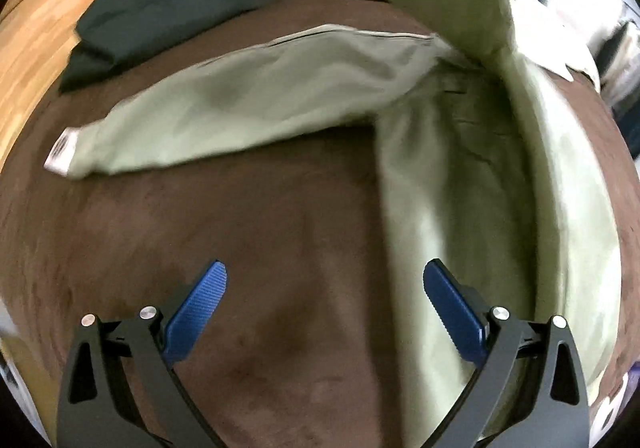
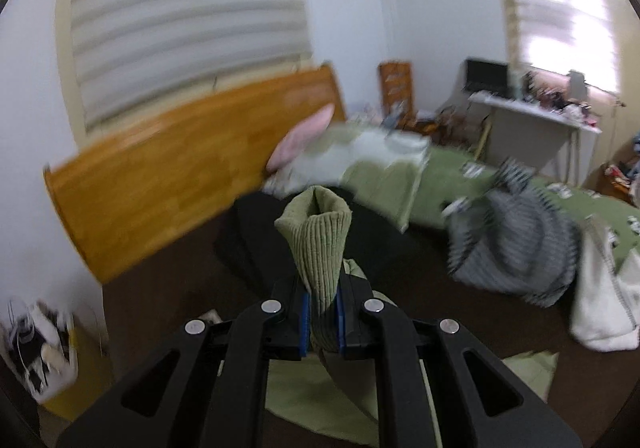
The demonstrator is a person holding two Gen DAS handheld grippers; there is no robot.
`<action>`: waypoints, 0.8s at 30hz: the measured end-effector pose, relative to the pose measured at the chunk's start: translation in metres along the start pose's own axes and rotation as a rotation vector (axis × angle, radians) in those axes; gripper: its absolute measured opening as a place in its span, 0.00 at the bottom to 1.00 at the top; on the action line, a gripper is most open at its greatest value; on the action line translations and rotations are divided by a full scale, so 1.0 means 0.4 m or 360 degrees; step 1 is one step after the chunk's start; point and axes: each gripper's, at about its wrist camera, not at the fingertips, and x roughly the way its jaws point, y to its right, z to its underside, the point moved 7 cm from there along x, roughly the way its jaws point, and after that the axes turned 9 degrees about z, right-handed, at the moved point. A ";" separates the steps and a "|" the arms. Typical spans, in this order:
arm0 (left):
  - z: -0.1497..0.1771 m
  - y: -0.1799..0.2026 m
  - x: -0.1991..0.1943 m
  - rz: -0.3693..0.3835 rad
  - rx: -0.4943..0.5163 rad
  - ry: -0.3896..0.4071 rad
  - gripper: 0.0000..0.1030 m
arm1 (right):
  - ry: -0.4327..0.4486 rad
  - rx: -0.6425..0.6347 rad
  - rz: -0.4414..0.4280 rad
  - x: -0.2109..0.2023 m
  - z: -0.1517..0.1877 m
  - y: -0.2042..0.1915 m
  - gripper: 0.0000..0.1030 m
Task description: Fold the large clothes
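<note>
Two grippers: one spread, one clamped.
Left gripper (image 1: 326,272): blue fingers (image 1: 198,308) released, hovering over the brown blanket (image 1: 260,248).
Right gripper (image 2: 323,322): fingers pinching the ribbed cuff (image 2: 318,244) of the green sweatshirt (image 1: 256,96).
Sweatshirt: sleeve spread across the blanket, body partly lifted.
Farther: black garment (image 1: 160,8), wooden headboard (image 2: 168,184).

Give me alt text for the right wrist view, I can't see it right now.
The right tool is shut on the ribbed cuff of a light green garment. Beyond it lie a brown bed cover, a wooden headboard and a striped grey garment.
</note>
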 end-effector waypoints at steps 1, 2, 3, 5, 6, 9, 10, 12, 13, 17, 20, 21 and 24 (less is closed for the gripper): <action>0.006 -0.019 -0.005 -0.0007 -0.0028 0.0002 0.94 | -0.0034 -0.0032 -0.0005 0.035 0.029 -0.031 0.10; 0.020 -0.046 -0.013 -0.0016 -0.0063 0.0005 0.94 | -0.0093 -0.0077 -0.0020 0.089 0.081 -0.081 0.10; 0.027 -0.068 -0.020 -0.0021 -0.0098 0.0007 0.94 | -0.0144 -0.0101 -0.0036 0.129 0.119 -0.117 0.10; 0.043 -0.124 -0.042 -0.0051 -0.0185 0.0030 0.94 | -0.0260 -0.0144 -0.0081 0.213 0.208 -0.189 0.10; 0.051 -0.146 -0.052 -0.0060 -0.0217 0.0043 0.94 | -0.0306 -0.0165 -0.0110 0.246 0.246 -0.226 0.10; 0.078 -0.231 -0.091 -0.0080 -0.0391 0.0121 0.94 | -0.0440 -0.0239 -0.0195 0.335 0.357 -0.341 0.10; 0.095 -0.264 -0.107 -0.0100 -0.0448 0.0142 0.94 | -0.0477 -0.0281 -0.0210 0.363 0.389 -0.377 0.10; 0.124 -0.319 -0.131 -0.0149 -0.0526 0.0169 0.94 | -0.0554 -0.0316 -0.0235 0.410 0.445 -0.430 0.10; 0.143 -0.347 -0.146 -0.0176 -0.0572 0.0181 0.94 | -0.0591 -0.0333 -0.0235 0.436 0.478 -0.454 0.10; 0.209 -0.421 -0.188 -0.0270 -0.0690 0.0178 0.94 | -0.0713 -0.0381 -0.0198 0.520 0.582 -0.517 0.12; 0.253 -0.454 -0.194 -0.0321 -0.0741 0.0148 0.94 | -0.0822 -0.0381 -0.0204 0.581 0.652 -0.541 0.24; 0.262 -0.465 -0.198 -0.0327 -0.0751 0.0143 0.94 | -0.0856 -0.0384 -0.0203 0.596 0.674 -0.550 0.27; 0.288 -0.480 -0.202 -0.0346 -0.0773 0.0127 0.94 | -0.0857 -0.0398 -0.0237 0.603 0.695 -0.564 0.44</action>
